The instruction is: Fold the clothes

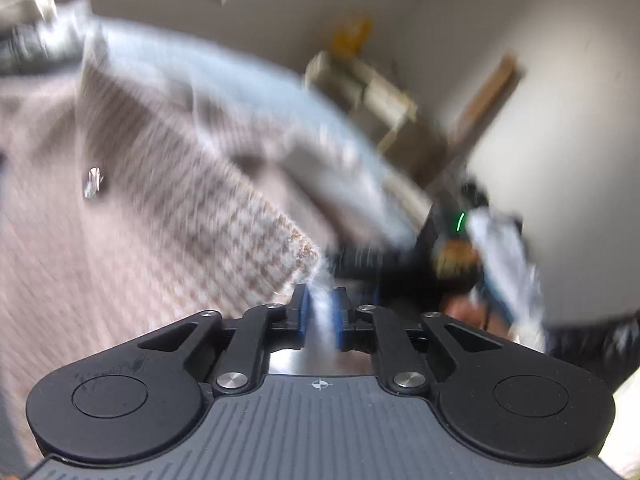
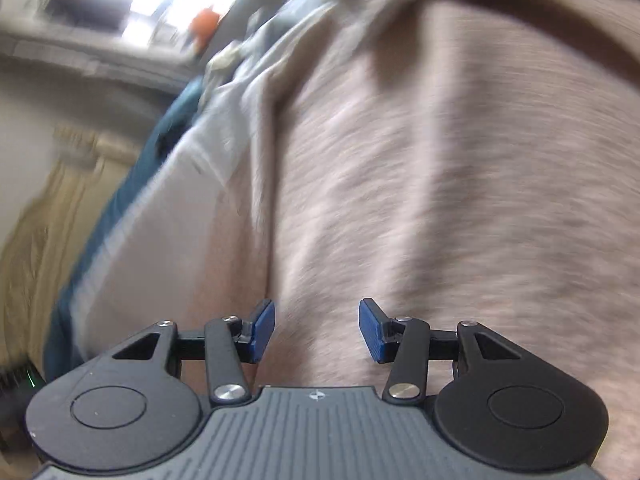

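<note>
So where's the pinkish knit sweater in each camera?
Left wrist: the sweater fills the left half, its edge pinched in the left gripper.
Right wrist: the sweater fills the centre and right, beyond the open right gripper.
Shared landmark: its pinkish knit.

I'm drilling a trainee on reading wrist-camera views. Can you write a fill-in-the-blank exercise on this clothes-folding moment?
1. The left gripper is ____ on a strip of light fabric.
2. The right gripper has its jaws ____, with nothing between them.
3. The pads on the gripper fingers are coloured ____.
4. Ahead of the right gripper spreads a ____ knit garment.

Missing words: shut; open; blue; beige
</note>
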Tool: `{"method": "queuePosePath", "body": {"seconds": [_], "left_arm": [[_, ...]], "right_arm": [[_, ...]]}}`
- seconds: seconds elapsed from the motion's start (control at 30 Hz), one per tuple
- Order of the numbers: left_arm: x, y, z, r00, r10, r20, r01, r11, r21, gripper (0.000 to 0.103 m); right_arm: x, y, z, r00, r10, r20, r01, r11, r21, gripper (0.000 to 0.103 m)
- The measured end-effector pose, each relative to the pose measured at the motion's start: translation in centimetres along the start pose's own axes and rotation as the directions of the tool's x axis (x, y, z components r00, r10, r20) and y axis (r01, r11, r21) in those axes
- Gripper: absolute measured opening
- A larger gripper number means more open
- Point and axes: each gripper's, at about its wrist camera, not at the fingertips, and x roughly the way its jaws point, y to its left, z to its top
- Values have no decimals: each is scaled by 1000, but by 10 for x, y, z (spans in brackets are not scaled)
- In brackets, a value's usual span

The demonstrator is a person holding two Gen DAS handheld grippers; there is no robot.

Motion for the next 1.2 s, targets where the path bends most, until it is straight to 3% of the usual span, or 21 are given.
{"method": "queuePosePath", "body": {"seconds": [0.1,0.2,0.37,0.53,0.6,0.7,0.87,0.97,1.07,1.13,1.2], "left_arm": [[15,5,-14,996,-29,-85,26,999,-35,15],[1,9,-22,995,-21,-97,19,1000,-21,26],[-36,23,-40,983,121,-139,-124,992,-17,28],[-76,39,-61,949,269,-167,-276,961,-18,28],[-84,38,-66,934,314,-174,-314,949,26,28],[-86,28,-74,911,375,-174,-353,924,145,31],[-75,15,-86,888,421,-186,-355,883,306,35],[-70,8,-96,861,476,-178,-375,831,410,37],[-71,8,-104,835,525,-163,-414,796,442,39],[-71,12,-107,819,552,-156,-453,790,413,41],[-74,19,-108,819,554,-148,-484,807,338,42]], "right_arm": [[-9,-19,5,999,11,53,-15,996,83,49],[-9,-35,-1,996,58,64,-67,986,150,49],[-2,-29,1,998,58,31,-62,991,118,50],[3,-12,8,1000,17,-16,-17,1000,17,50],[3,-5,9,999,-8,-34,8,1000,-22,50],[3,3,10,996,-55,-64,49,995,-86,52],[2,15,5,988,-109,-106,89,980,-178,58],[-2,17,3,985,-127,-113,104,976,-190,58],[-4,16,4,984,-136,-118,113,977,-180,58],[-4,17,2,982,-144,-119,120,975,-188,58],[-3,18,1,981,-151,-120,126,973,-193,58]]}}
